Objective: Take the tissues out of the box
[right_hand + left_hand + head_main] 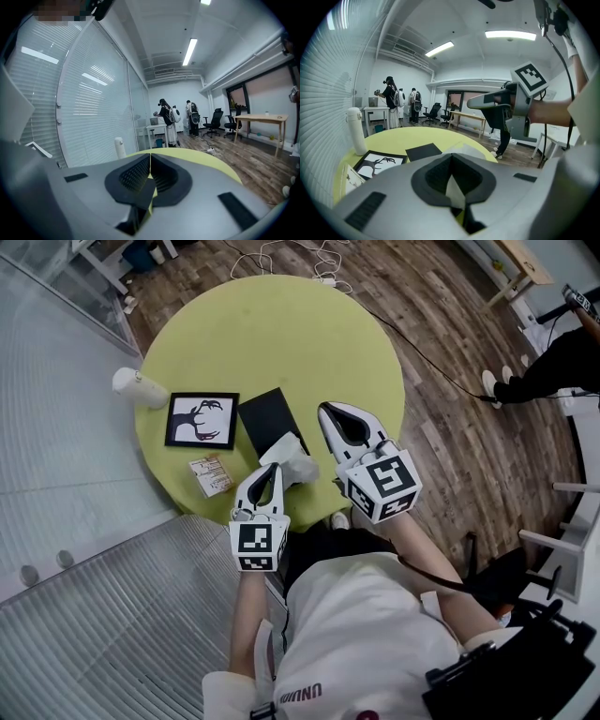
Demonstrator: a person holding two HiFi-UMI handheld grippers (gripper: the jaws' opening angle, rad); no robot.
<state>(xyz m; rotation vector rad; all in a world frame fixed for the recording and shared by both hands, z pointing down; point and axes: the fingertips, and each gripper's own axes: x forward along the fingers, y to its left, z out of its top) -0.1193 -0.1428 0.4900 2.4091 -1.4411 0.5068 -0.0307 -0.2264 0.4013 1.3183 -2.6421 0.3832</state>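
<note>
On the round yellow-green table (281, 334) lies a flat black tissue box (268, 415), also seen as a black box (423, 151) in the left gripper view. A crumpled white tissue (292, 460) stands up from the box's near end. My left gripper (272, 470) is shut on it, and a white strip of tissue (454, 190) shows pinched between the jaws of the left gripper (451, 161). Just right of the box hovers my right gripper (331, 411), shut and holding nothing. In its own view the right gripper (150, 164) shows jaws meeting with nothing between.
A framed black-and-white picture (201, 420), a white bottle (139, 387) and a small printed card (211, 474) sit on the table's left side. A cable (422, 352) runs over the wooden floor. A person's legs (548, 367) are at the far right.
</note>
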